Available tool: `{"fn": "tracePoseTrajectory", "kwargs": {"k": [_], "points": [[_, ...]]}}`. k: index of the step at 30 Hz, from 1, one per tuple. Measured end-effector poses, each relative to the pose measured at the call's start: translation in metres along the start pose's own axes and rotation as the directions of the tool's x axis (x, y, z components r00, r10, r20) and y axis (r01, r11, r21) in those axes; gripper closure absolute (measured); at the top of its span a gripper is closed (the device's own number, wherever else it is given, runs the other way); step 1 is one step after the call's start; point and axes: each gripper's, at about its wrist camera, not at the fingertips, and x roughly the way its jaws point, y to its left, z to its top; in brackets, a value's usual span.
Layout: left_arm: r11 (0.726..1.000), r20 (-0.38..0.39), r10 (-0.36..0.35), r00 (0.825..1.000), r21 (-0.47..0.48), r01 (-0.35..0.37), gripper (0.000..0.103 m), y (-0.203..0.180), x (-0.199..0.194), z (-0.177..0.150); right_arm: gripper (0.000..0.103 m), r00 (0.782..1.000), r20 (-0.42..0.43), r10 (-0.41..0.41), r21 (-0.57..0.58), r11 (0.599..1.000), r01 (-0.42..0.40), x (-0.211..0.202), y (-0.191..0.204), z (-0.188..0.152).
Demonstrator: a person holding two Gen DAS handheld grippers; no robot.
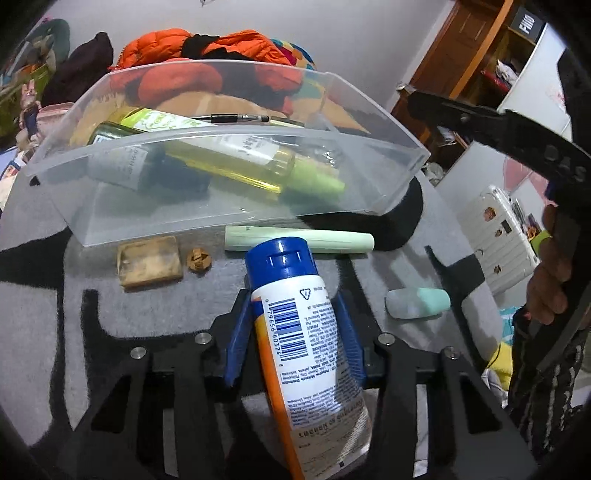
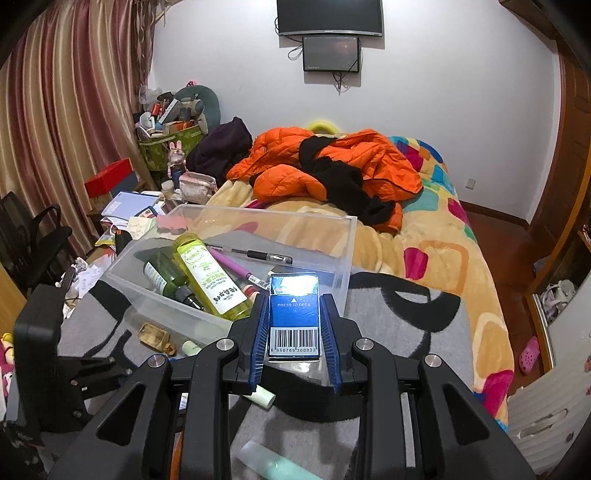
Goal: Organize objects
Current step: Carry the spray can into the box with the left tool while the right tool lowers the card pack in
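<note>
Left gripper point(image 1: 295, 328) low over the bed, fingers point(image 1: 236, 343) either side of a white tube with a blue cap point(image 1: 295, 332); pads close against its sides, cap pointing away toward the bin. Whether the pads press or merely flank it cannot be told. Tube lying on the grey-and-black blanket point(image 1: 55, 266).

Right gripper point(image 2: 295, 332) closed on a small blue box point(image 2: 294, 314), barcode label facing up, held just near of the bin's right near corner.

Clear plastic bin point(image 1: 221, 144) on the blanket, far of both grippers. Inside: yellow-green bottle point(image 2: 210, 280) lying on its side, dark green bottle point(image 2: 166, 280) just left of it and touching, black pen point(image 2: 258, 255) along the far wall, pink pen point(image 2: 232, 267) angled beneath it.

Loose on the blanket, near of the bin: tan wooden block point(image 1: 149, 262) at left, small round wooden piece point(image 1: 199, 260) just right of it, pale green tube point(image 1: 317, 240) lying crosswise just beyond the blue cap, mint-coloured oval item point(image 1: 417, 302) to the right of the left gripper, apart from it.

Hand point(image 1: 546, 280) on the right gripper's handle at the right edge of the left wrist view.

Farther up the bed: orange jacket point(image 2: 325, 166) heaped with black clothing point(image 2: 347, 184). Cluttered pile against the curtain at far left. Two dark screens point(image 2: 330, 33) on the far wall.
</note>
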Motion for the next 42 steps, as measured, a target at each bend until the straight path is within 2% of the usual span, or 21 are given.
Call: {"fn": "tracePoseTrajectory", "kwargs": {"k": [6,12,17,22,32,35,42], "points": [[0.999,0.061,-0.031,0.998,-0.033,0.033,0.060,0.006,-0.025,0.000,0.078,1.000,-0.030,-0.008,-0.010,1.000,0.008,0.016,-0.001,0.003],[0.999,0.161,-0.035,0.986,-0.008,0.037,0.063,0.000,-0.066,0.005,0.078,0.999,-0.046,-0.013,-0.014,1.000,0.013,0.027,0.002,0.007],[0.999,0.247,-0.042,0.968,-0.006,0.045,0.063,-0.001,-0.097,0.018,0.078,0.998,-0.056,-0.013,-0.027,1.000,0.012,0.037,0.005,0.012],[1.000,0.336,-0.026,0.941,0.001,0.028,0.063,0.000,-0.121,0.036,0.078,0.997,-0.072,-0.019,-0.040,0.999,0.016,0.050,0.008,0.021],[1.000,0.439,0.009,0.899,-0.015,-0.003,0.063,0.013,-0.137,0.089,0.078,0.992,-0.121,-0.022,-0.042,0.999,0.017,0.076,0.005,0.024],[0.999,0.432,0.014,0.902,-0.035,0.001,0.063,0.020,-0.125,0.102,0.078,0.991,-0.132,-0.021,-0.041,0.999,0.015,0.082,0.005,0.022],[0.996,0.347,-0.024,0.937,-0.070,0.052,0.063,0.029,-0.082,0.116,0.078,0.990,-0.138,-0.019,-0.057,0.998,0.011,0.087,0.008,0.021]]}}
